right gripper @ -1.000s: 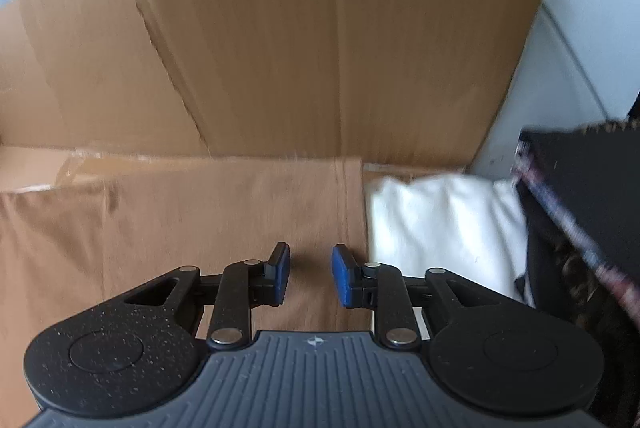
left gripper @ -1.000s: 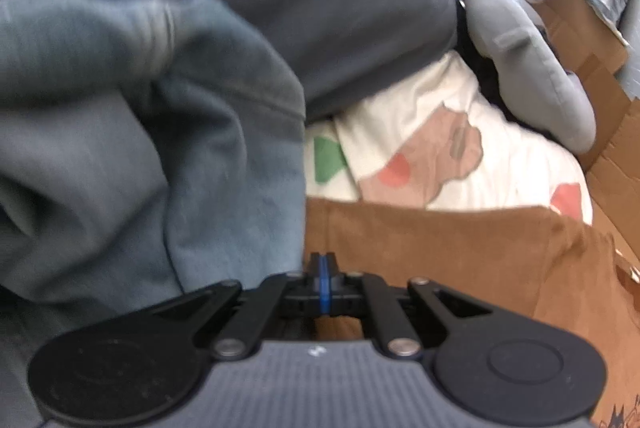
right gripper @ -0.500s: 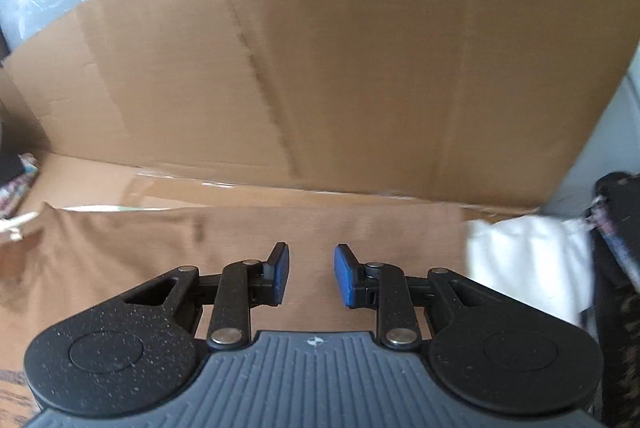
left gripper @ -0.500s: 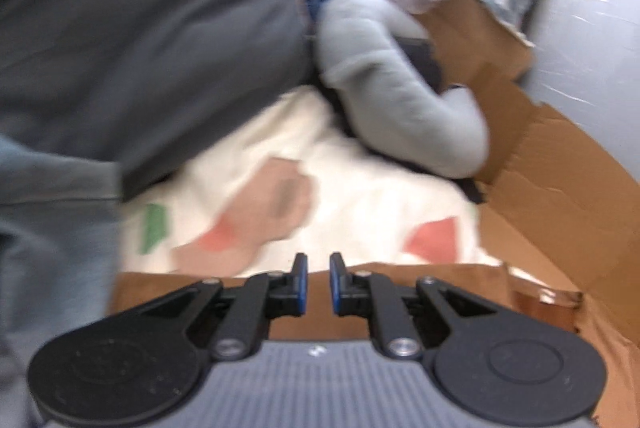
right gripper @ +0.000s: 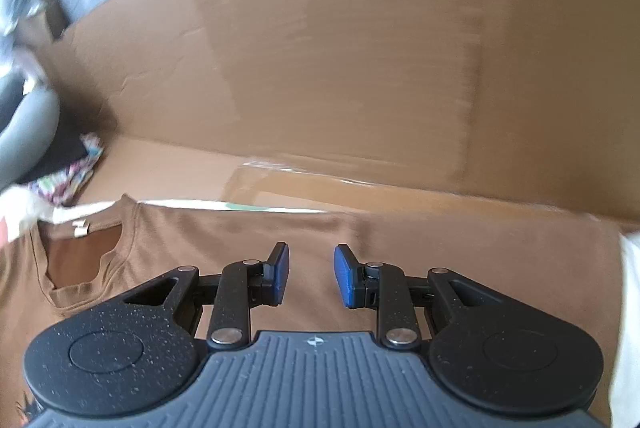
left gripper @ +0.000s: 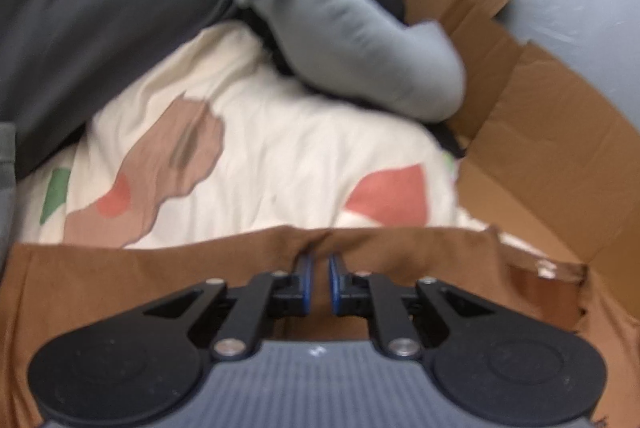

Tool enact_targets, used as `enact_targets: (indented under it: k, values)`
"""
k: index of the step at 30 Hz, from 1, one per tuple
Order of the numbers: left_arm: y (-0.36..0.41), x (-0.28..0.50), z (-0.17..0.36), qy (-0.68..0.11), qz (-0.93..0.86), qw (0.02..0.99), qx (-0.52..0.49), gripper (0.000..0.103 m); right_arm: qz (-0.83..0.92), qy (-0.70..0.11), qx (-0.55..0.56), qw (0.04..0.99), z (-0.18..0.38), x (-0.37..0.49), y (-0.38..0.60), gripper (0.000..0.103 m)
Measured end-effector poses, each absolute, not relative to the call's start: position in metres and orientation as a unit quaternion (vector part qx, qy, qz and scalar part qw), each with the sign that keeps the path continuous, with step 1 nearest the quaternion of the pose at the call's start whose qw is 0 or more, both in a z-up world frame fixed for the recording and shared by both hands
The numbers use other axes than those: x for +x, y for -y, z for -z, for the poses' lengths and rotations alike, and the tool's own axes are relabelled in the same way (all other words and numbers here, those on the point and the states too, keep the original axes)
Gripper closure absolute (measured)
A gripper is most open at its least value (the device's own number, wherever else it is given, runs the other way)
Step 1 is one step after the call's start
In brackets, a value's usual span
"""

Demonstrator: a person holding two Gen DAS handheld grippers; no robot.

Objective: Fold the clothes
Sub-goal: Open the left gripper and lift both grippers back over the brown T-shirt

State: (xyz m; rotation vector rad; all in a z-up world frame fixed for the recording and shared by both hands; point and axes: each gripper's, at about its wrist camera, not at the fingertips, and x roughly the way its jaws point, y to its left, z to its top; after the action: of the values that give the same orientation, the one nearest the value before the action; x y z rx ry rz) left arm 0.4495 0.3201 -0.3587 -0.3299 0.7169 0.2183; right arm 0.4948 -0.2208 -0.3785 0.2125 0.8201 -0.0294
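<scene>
The brown T-shirt (right gripper: 360, 248) lies spread flat in the cardboard box (right gripper: 340, 48). The left gripper (left gripper: 318, 280) has its 2 fingers nearly together, straddling the shirt's far edge; the right gripper (right gripper: 310, 274) hovers spread. Whichever fold stage this is, both should pinch 1 edge evenly.

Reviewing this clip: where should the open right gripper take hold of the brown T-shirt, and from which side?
Judging by its flat pose, the brown T-shirt is best pinched at its far top edge beside the neckline, the right gripper coming from above. The left gripper already sits at that edge.
</scene>
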Motion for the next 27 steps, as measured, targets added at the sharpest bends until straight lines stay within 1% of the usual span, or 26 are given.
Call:
enact_targets:
  k: [2, 8, 13, 15, 18, 27]
  values:
    - [-0.324, 0.453, 0.363, -0.352, -0.114, 0.915, -0.162, 0.098, 0.012, -0.402, 0.091, 0.911, 0.384, 0.508, 0.214, 0.071]
    - [-0.332, 0.464, 0.368, -0.356, -0.124, 0.912, -0.16, 0.1, 0.035, -0.423, 0.079, 0.902, 0.405, 0.531, 0.216, 0.072]
    - [-0.326, 0.464, 0.36, -0.361, -0.125, 0.911, -0.154, 0.1, 0.044, -0.419, 0.085, 0.903, 0.407, 0.538, 0.218, 0.072]
    - [-0.318, 0.46, 0.353, -0.36, -0.122, 0.912, -0.151, 0.097, 0.044, -0.42, 0.082, 0.903, 0.403, 0.538, 0.217, 0.071]
    - [-0.303, 0.458, 0.344, -0.356, -0.104, 0.917, -0.144, 0.096, 0.037, -0.415, 0.085, 0.905, 0.396, 0.534, 0.216, 0.071]
    - [-0.261, 0.495, 0.352, -0.351, -0.039, 0.925, -0.138, 0.096, -0.007, -0.415, 0.103, 0.904, 0.397, 0.533, 0.188, 0.071]
